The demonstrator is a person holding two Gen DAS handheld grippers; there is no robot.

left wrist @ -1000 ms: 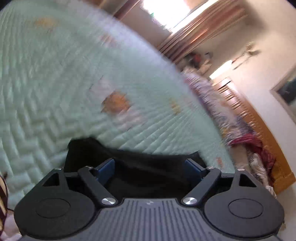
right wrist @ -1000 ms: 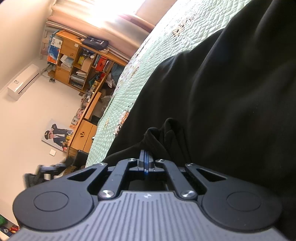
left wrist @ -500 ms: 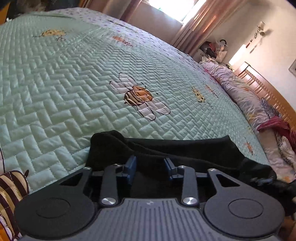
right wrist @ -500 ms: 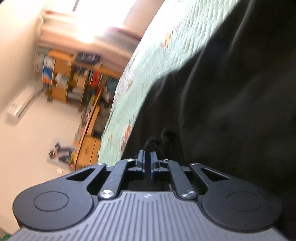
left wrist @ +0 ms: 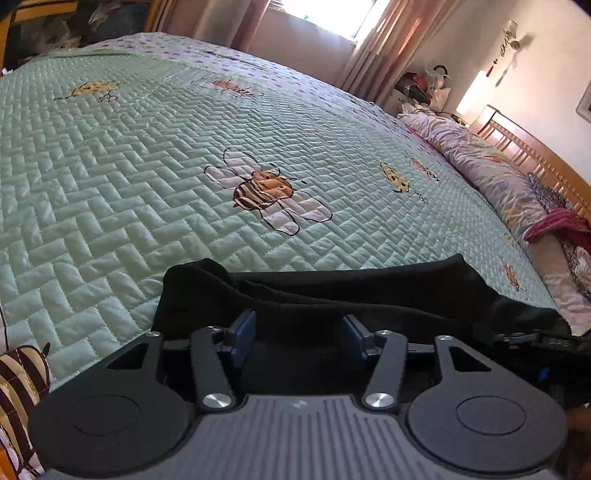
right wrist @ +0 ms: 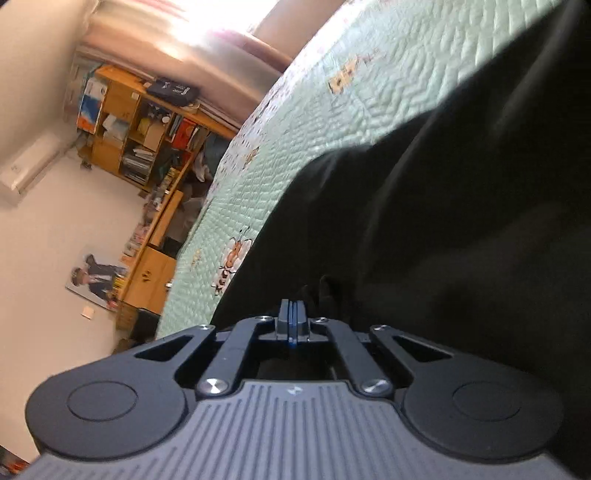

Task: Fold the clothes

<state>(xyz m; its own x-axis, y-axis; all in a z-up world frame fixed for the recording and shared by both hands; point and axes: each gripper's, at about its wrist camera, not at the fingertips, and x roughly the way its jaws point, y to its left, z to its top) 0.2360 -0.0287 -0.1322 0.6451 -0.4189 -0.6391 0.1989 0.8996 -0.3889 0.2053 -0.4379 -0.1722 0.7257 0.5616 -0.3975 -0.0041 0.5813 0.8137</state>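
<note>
Left wrist camera: sits low behind its own gripper (left wrist: 298,332), close over the bed, looking down across the quilt (left wrist: 122,177) toward the window (left wrist: 325,14) and the headboard (left wrist: 535,162) at right. The black garment (left wrist: 332,291) lies just ahead of the fingers.

Right wrist camera: rolled steeply (the room stands tilted), it looks along its gripper (right wrist: 292,321) from very near the garment (right wrist: 443,221), which fills the right half; beyond lie the quilt (right wrist: 369,110) and a bookshelf (right wrist: 140,125) against the far wall.

Both views share the garment, the bee-patterned quilt and the bright curtained window side of the room.
</note>
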